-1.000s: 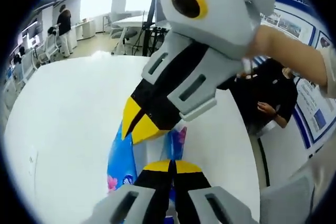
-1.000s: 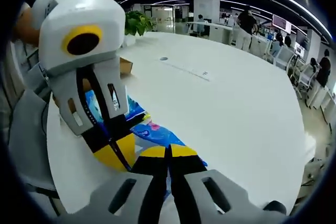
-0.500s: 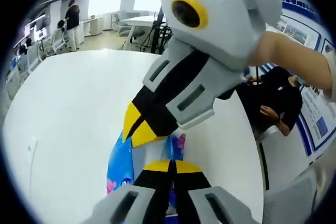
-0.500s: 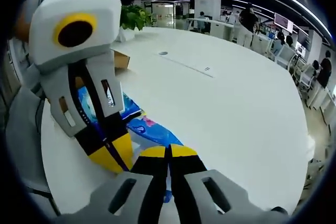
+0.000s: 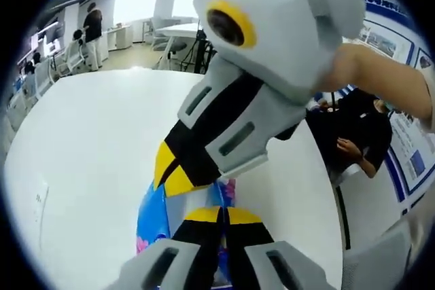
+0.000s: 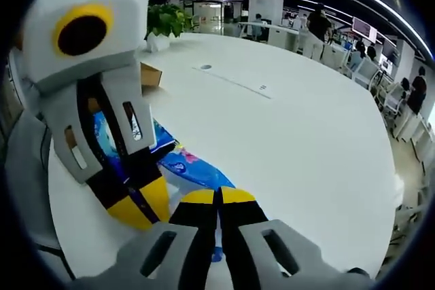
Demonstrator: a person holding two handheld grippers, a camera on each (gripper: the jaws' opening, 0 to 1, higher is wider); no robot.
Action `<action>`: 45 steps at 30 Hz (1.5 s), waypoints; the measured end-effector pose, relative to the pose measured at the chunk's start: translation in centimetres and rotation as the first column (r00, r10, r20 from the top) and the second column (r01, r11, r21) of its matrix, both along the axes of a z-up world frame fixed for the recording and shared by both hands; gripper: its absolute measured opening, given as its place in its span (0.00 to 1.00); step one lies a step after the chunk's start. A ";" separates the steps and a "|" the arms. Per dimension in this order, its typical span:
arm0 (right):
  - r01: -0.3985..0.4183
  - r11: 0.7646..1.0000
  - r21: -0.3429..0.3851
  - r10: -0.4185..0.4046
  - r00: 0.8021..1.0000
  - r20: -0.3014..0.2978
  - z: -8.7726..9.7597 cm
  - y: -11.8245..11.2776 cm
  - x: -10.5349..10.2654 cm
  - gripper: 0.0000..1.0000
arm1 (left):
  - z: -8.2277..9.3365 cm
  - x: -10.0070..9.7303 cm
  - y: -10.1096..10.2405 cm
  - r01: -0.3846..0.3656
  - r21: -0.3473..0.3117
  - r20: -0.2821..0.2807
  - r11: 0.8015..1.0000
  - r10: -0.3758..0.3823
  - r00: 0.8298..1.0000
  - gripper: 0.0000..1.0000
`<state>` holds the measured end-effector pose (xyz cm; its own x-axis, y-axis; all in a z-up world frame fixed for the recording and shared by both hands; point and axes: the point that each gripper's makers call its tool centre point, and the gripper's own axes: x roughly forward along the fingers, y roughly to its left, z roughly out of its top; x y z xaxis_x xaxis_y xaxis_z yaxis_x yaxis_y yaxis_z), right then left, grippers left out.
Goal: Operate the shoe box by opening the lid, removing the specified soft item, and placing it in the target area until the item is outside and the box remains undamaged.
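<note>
Over the white table, I hold both grippers tip to tip on the soft item, a blue printed package lying flat on the tabletop. My left gripper has its jaws closed together on the package's edge; my right gripper is likewise clenched on it from the opposite side. A brown box corner, probably the shoe box, sits well apart near a potted plant. Judgement: extraction is done, since the item is outside the box. Remaining: confirm the target position and release both grips. Box condition cannot be assessed from here.
</note>
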<state>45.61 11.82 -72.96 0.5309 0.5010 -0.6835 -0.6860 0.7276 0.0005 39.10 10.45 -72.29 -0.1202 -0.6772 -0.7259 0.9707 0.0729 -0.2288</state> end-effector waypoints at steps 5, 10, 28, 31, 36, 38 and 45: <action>0.005 1.000 -0.016 -0.005 1.000 0.006 -0.1 -0.1 0.0 0.00 | 0.3 0.0 -0.3 -0.014 -0.017 0.009 1.000 0.014 1.000 0.05; 0.016 1.000 -0.018 -0.015 1.000 0.027 0.5 -0.2 0.2 0.00 | 0.8 0.0 -0.3 -0.007 -0.027 0.034 1.000 0.008 0.999 0.10; 0.085 0.996 0.017 -0.086 0.991 0.099 5.4 0.6 -2.3 0.16 | 5.4 -1.8 3.9 -0.058 -0.068 0.100 0.996 0.064 0.993 0.25; 0.086 0.996 0.008 -0.087 0.990 0.113 6.4 1.2 -3.3 0.19 | 6.3 -1.9 5.0 -0.089 -0.086 0.104 0.992 0.097 0.990 0.30; 0.095 0.996 0.004 -0.094 0.987 0.127 8.1 2.2 -5.1 0.25 | 8.1 -2.1 7.8 -0.190 -0.120 0.123 0.974 0.205 0.971 0.33; 0.099 0.995 0.000 -0.098 0.986 0.131 8.6 2.5 -5.7 0.27 | 8.6 -2.3 9.0 -0.194 -0.125 0.145 0.973 0.212 0.967 0.35; 0.107 0.994 -0.019 -0.104 0.986 0.130 9.3 3.5 -8.2 0.34 | 10.6 -3.0 13.6 -0.245 -0.159 0.148 0.956 0.269 0.952 0.43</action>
<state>37.44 15.36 -63.62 0.6638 0.4209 -0.6182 -0.5987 0.7944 -0.1021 36.07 24.07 -61.68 0.1853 -0.7637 -0.6184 0.9481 0.3044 -0.0917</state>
